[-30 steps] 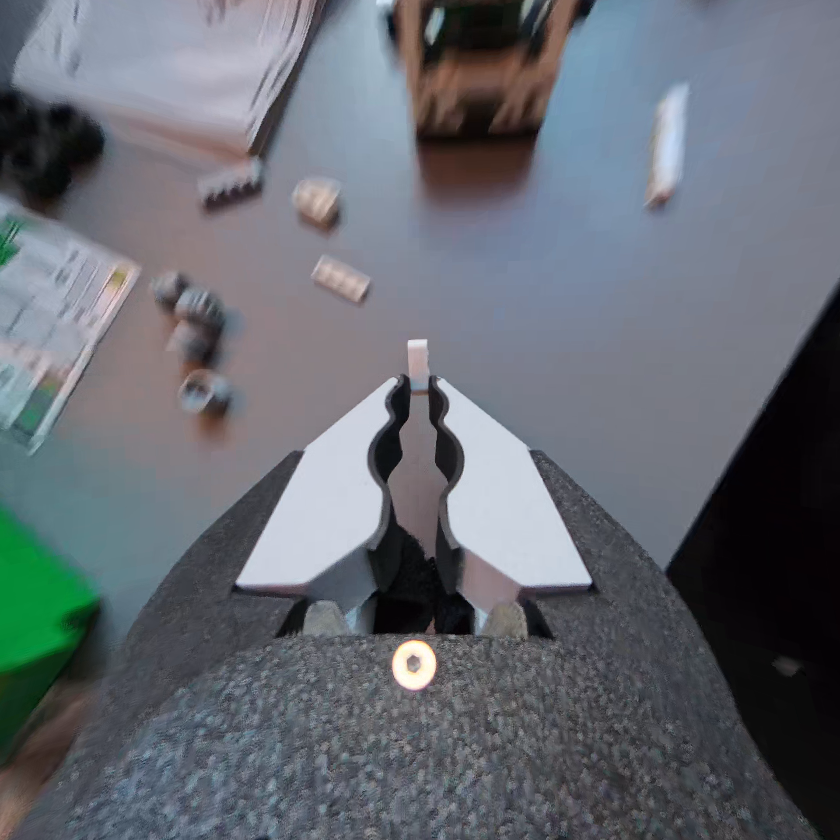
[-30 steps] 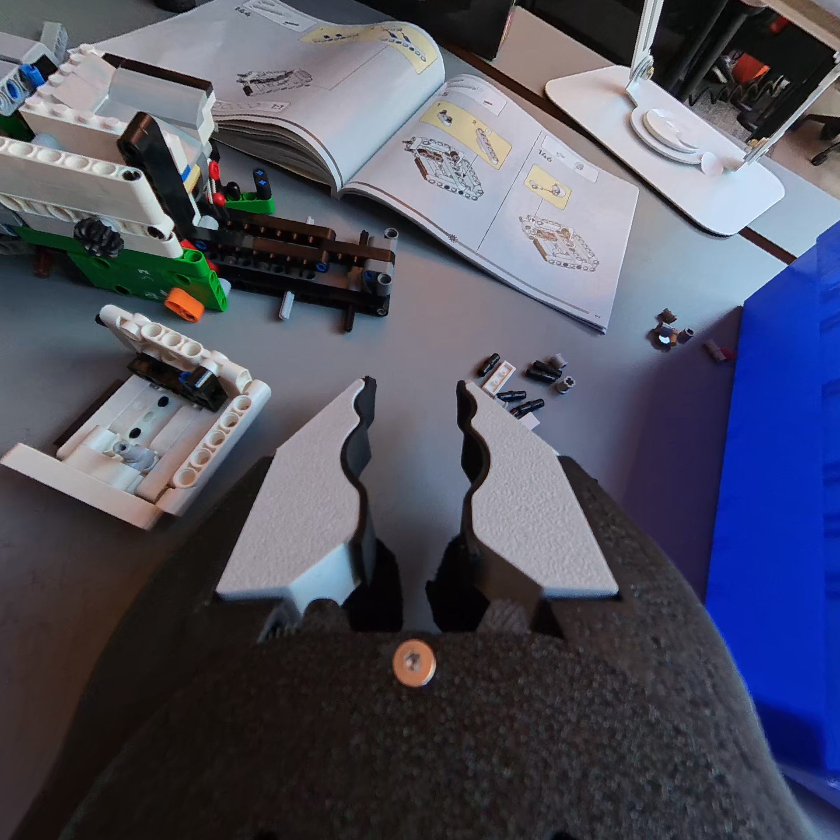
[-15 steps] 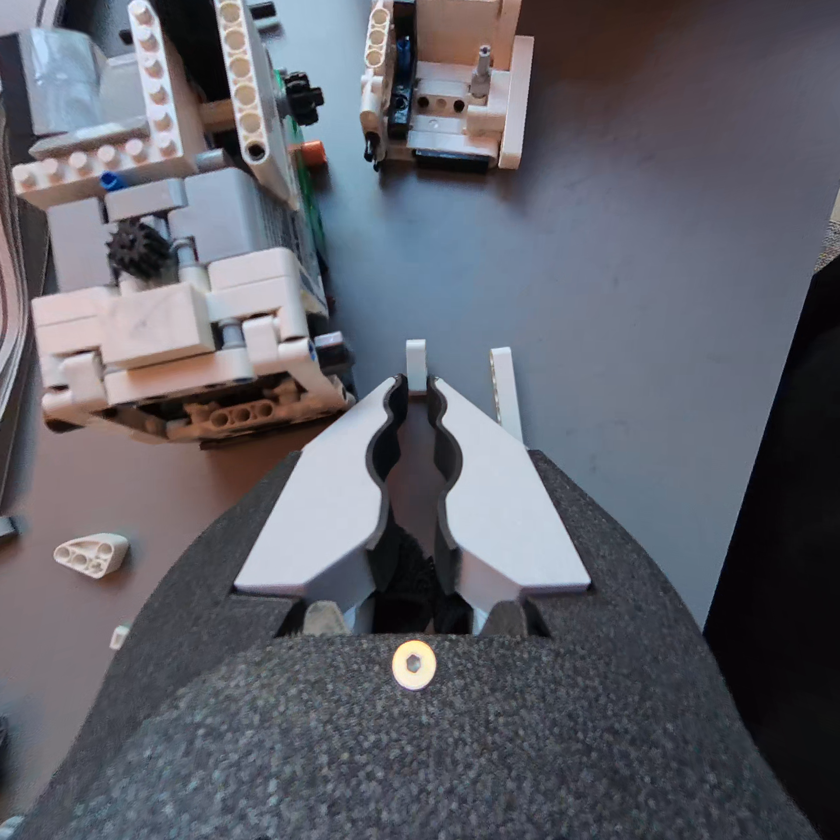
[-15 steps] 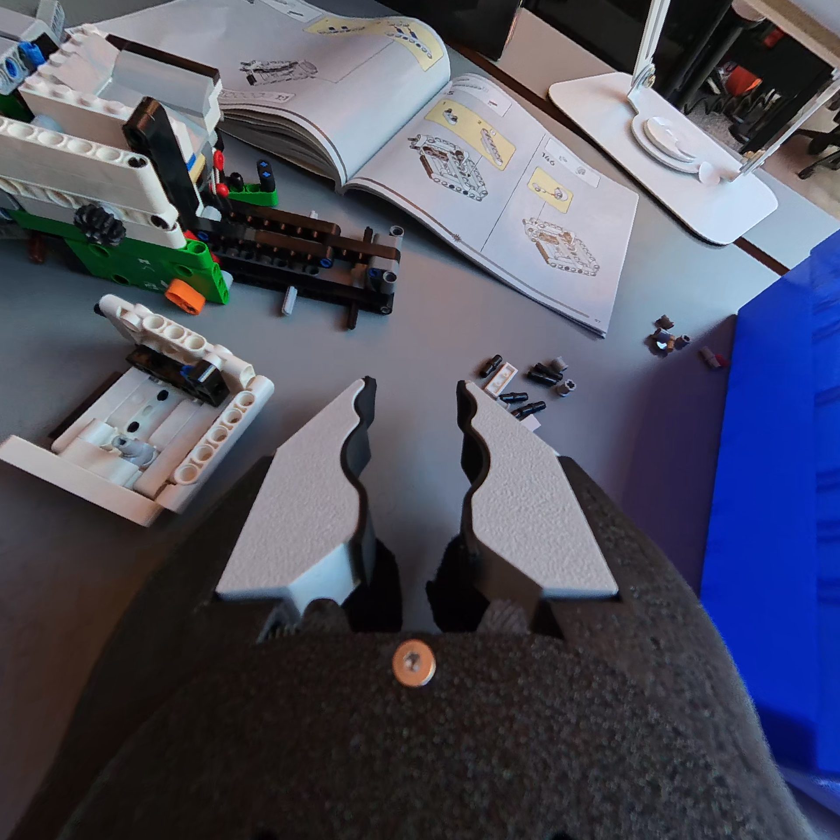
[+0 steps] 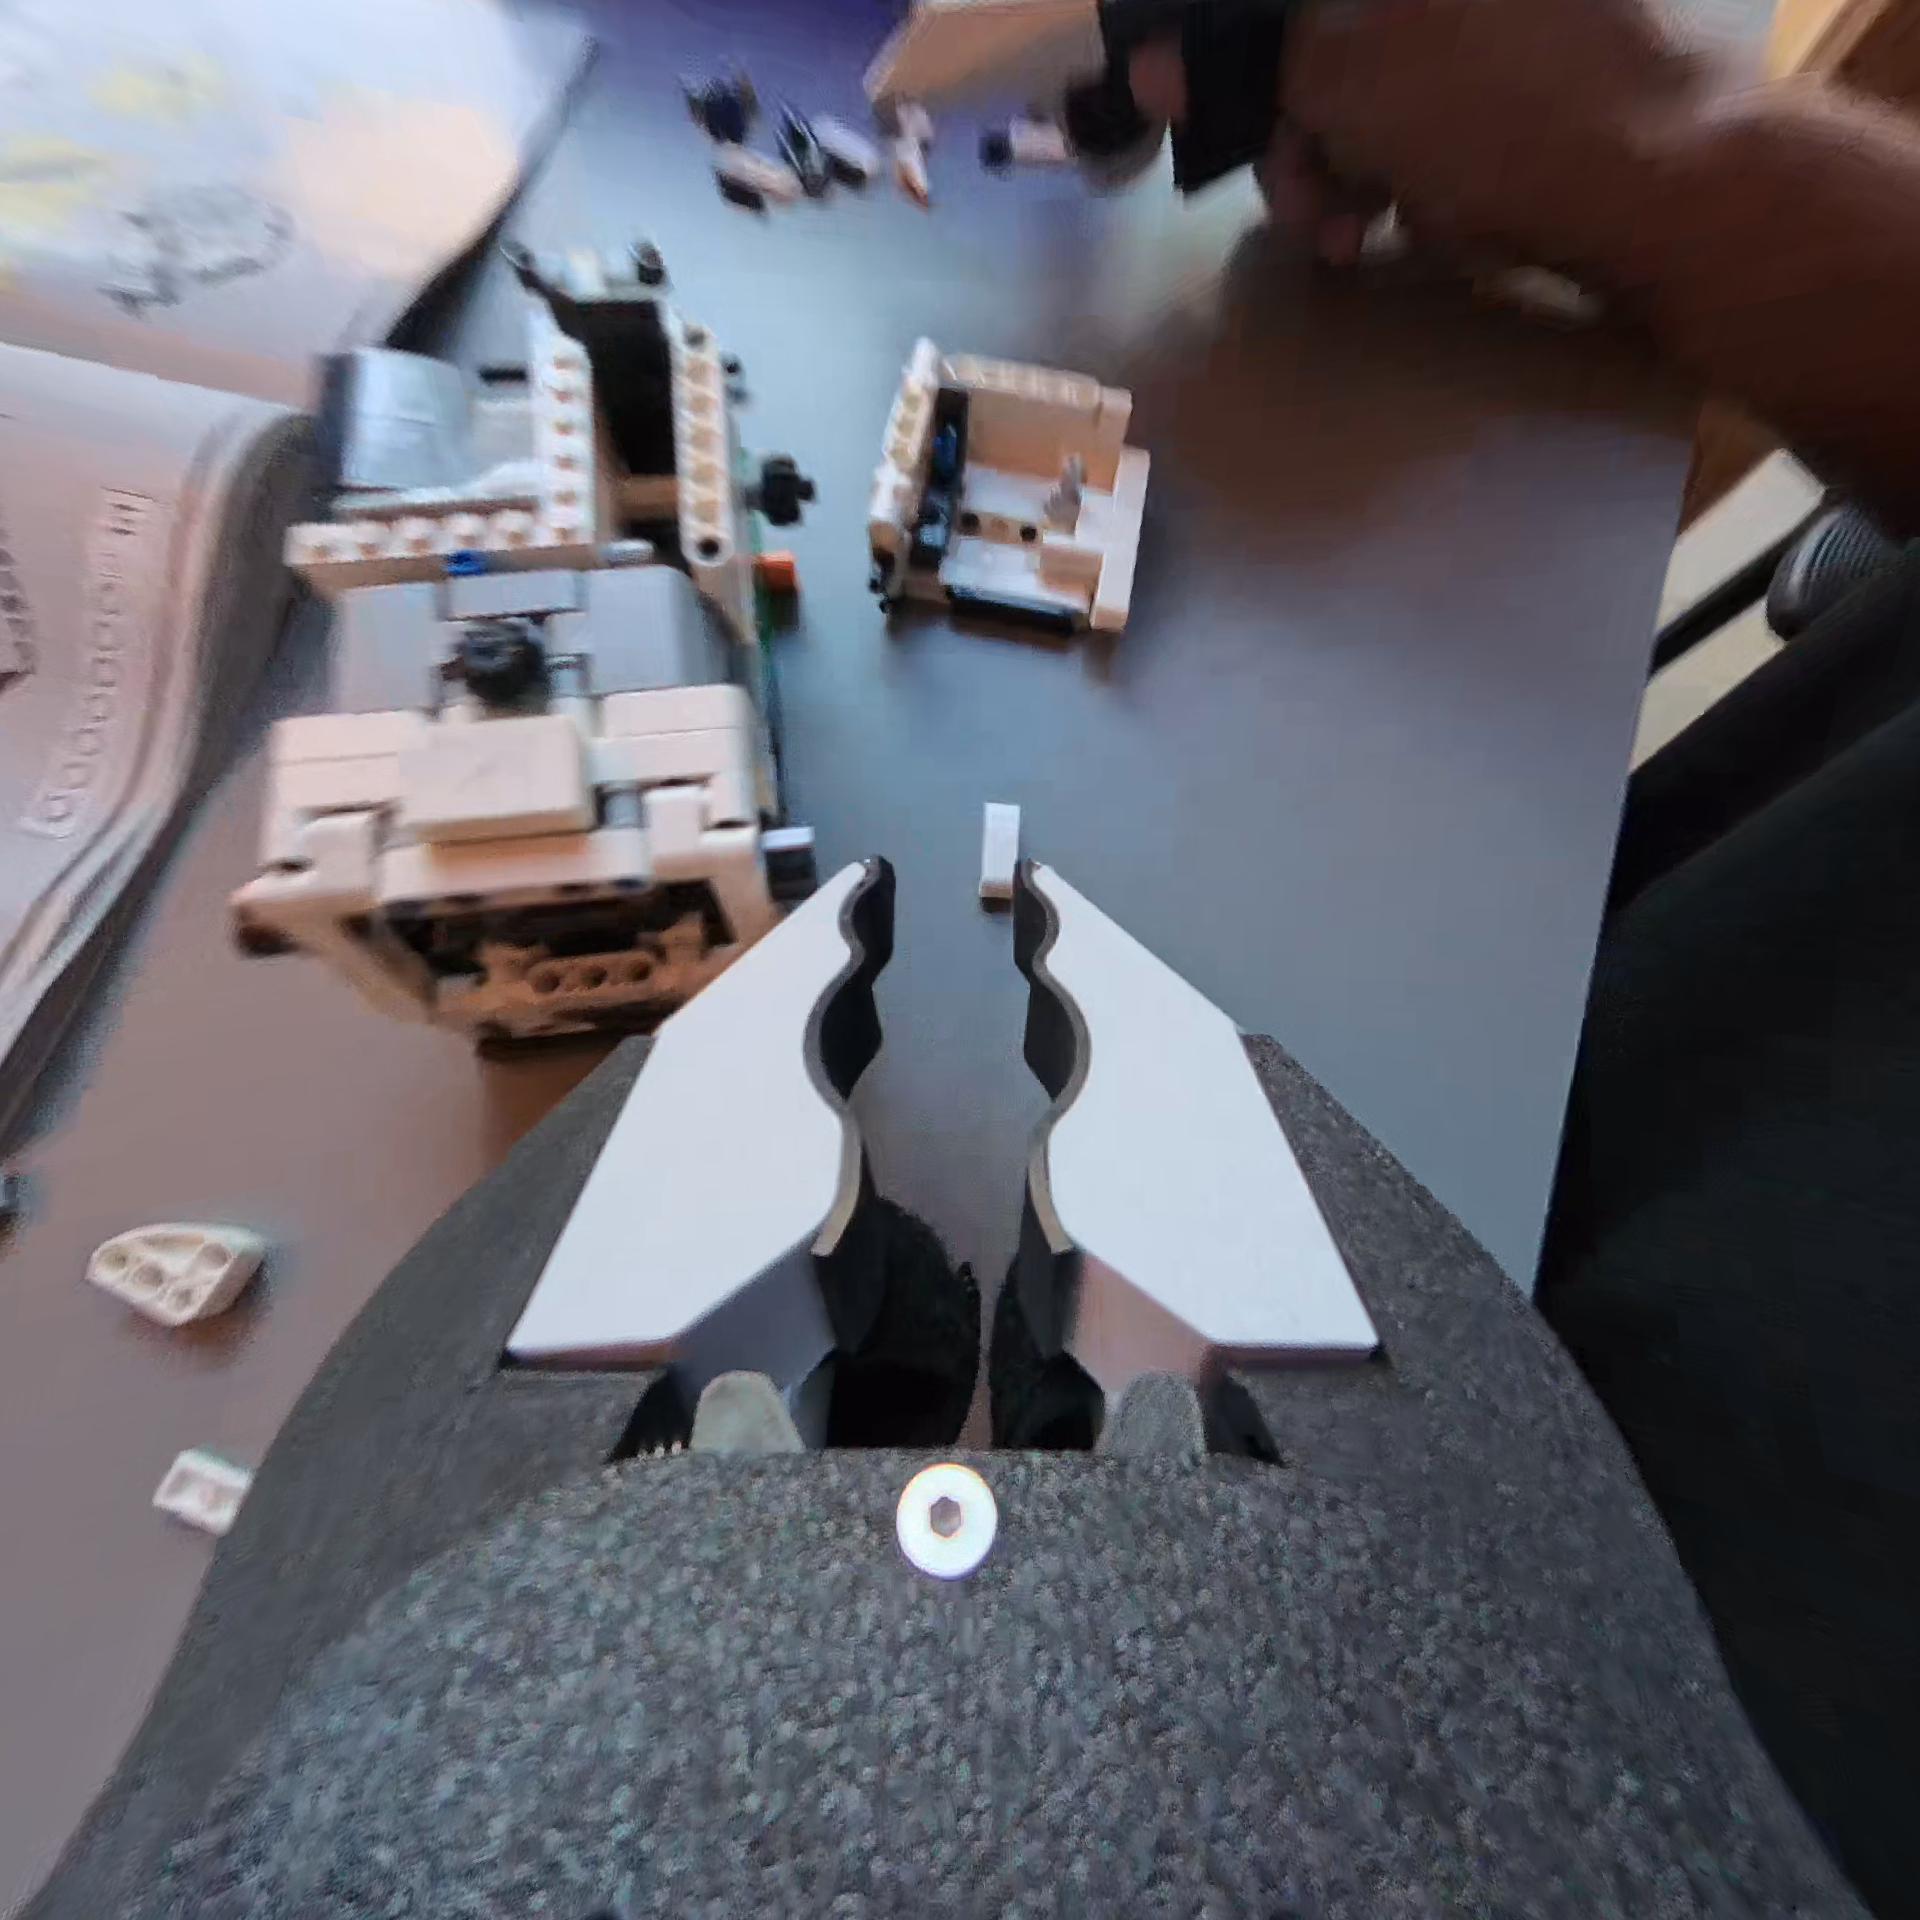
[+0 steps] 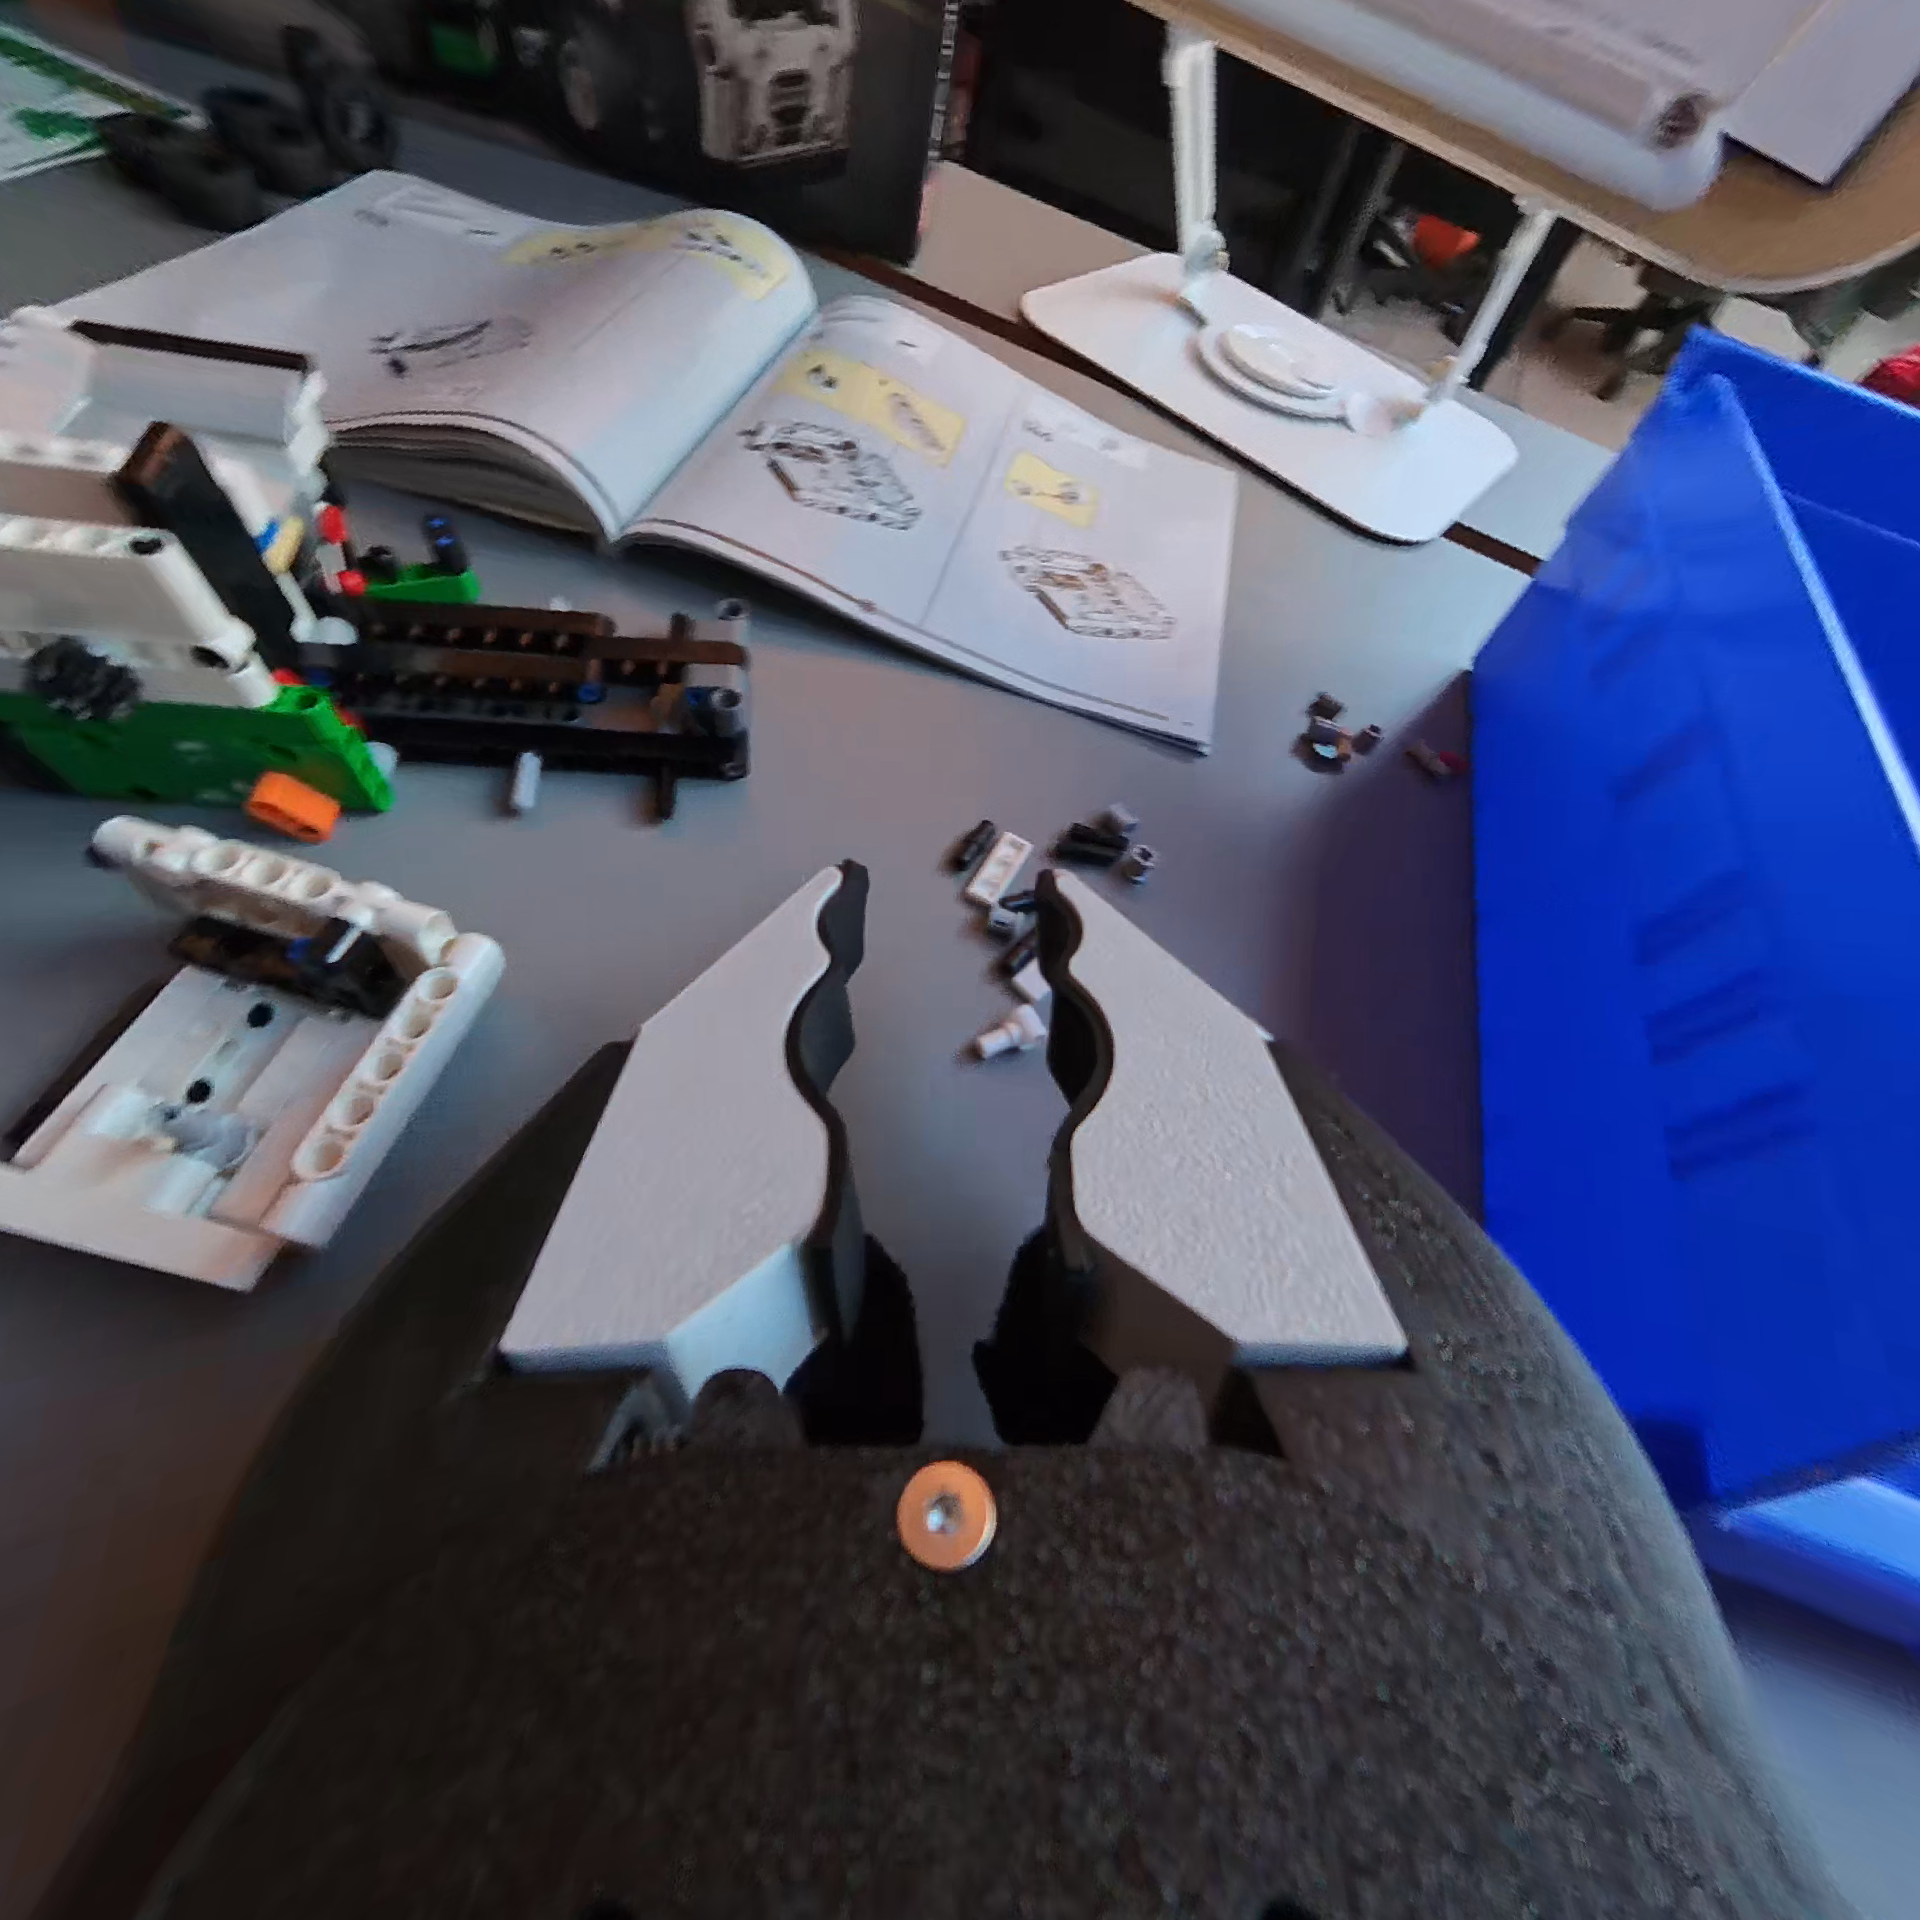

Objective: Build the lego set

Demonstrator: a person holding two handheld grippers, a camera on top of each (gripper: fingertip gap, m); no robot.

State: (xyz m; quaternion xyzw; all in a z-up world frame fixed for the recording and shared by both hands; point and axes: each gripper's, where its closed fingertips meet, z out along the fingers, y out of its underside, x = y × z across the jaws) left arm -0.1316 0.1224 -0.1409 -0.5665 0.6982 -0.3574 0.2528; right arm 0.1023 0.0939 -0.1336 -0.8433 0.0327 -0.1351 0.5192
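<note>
My left gripper (image 5: 953,873) is open and empty. A small white piece (image 5: 997,847) lies on the dark table just beyond its right fingertip. The large white and grey Lego build (image 5: 499,810) stands to the left, and a small white subassembly (image 5: 1008,499) lies farther ahead. My right gripper (image 6: 948,881) is open and empty, low over a scatter of small black and white pins (image 6: 1003,914). In the right wrist view the white subassembly (image 6: 239,1049) lies at the left, with the green, white and black build (image 6: 208,644) behind it.
An open instruction book (image 6: 831,447) lies behind the pins. A blue bin (image 6: 1704,935) stands close on the right, and a white lamp base (image 6: 1278,384) stands beyond. A blurred hand (image 5: 1507,156) is at the top right of the left wrist view. A loose white piece (image 5: 171,1257) lies at the left. There is about 25 cm between the tips of the two grippers. The left tips stand about 4 cm off the small white piece (image 5: 997,847). From the right gripper's tips to the small white subassembly (image 5: 1008,499) is close to 11 cm. The right camera catches it too, in the right wrist view (image 6: 288,1069).
My left gripper has opened and let go of the small white piece, which now lies at its tips. My right gripper has moved forward towards the small pins and stays open.
</note>
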